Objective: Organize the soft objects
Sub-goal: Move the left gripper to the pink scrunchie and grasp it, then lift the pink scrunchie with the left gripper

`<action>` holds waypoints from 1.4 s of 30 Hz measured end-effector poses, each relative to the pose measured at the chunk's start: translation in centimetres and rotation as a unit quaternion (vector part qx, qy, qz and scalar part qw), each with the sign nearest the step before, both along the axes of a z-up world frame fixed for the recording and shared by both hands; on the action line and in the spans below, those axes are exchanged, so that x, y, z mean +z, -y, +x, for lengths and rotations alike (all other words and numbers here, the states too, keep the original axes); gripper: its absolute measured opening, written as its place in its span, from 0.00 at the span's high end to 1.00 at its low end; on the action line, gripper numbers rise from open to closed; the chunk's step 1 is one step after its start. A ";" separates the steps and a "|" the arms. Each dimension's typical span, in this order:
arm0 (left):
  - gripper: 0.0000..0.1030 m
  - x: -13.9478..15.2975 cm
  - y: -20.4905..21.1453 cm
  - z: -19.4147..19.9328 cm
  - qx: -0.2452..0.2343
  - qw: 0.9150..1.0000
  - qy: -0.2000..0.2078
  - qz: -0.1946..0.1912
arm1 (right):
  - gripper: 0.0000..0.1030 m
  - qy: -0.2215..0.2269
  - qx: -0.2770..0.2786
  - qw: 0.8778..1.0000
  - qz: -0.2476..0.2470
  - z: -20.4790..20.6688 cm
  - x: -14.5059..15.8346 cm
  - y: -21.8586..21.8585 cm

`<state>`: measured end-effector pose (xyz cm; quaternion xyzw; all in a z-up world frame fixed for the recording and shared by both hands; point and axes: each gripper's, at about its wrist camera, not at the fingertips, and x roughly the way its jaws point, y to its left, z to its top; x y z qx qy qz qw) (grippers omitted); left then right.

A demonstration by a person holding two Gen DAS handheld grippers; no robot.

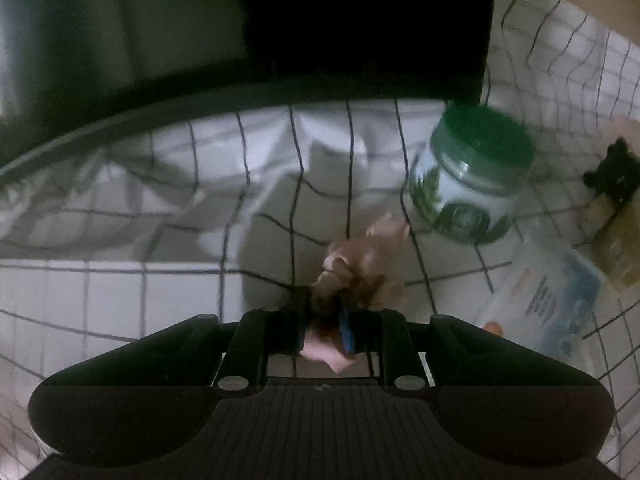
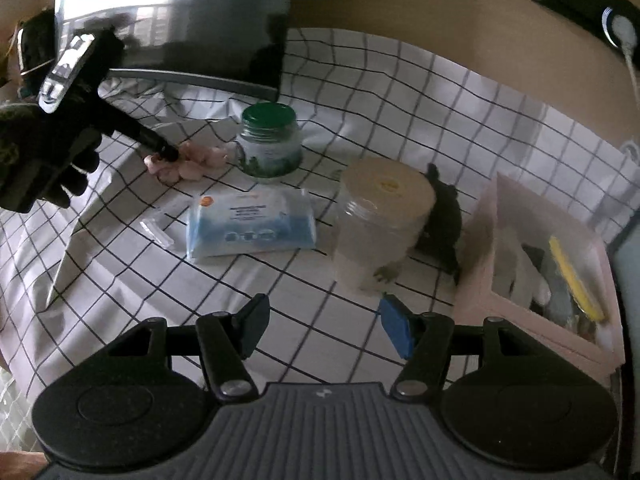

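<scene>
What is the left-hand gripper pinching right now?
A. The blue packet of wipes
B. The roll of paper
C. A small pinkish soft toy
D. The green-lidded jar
C: the left gripper has its jaws closed on the pinkish soft toy, which lies beside the green-lidded jar.

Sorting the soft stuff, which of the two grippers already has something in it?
The left gripper: its jaws pinch the pink soft toy beside the green-lidded jar. The right gripper is open, holding nothing.
</scene>
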<state>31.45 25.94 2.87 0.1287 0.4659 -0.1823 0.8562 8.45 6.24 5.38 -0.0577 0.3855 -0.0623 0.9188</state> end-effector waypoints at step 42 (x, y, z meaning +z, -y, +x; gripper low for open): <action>0.91 4.9 -11.6 -11.1 0.188 0.954 0.099 -0.211 | 0.40 -0.008 0.115 0.993 0.039 8.6 -4.7 -10.6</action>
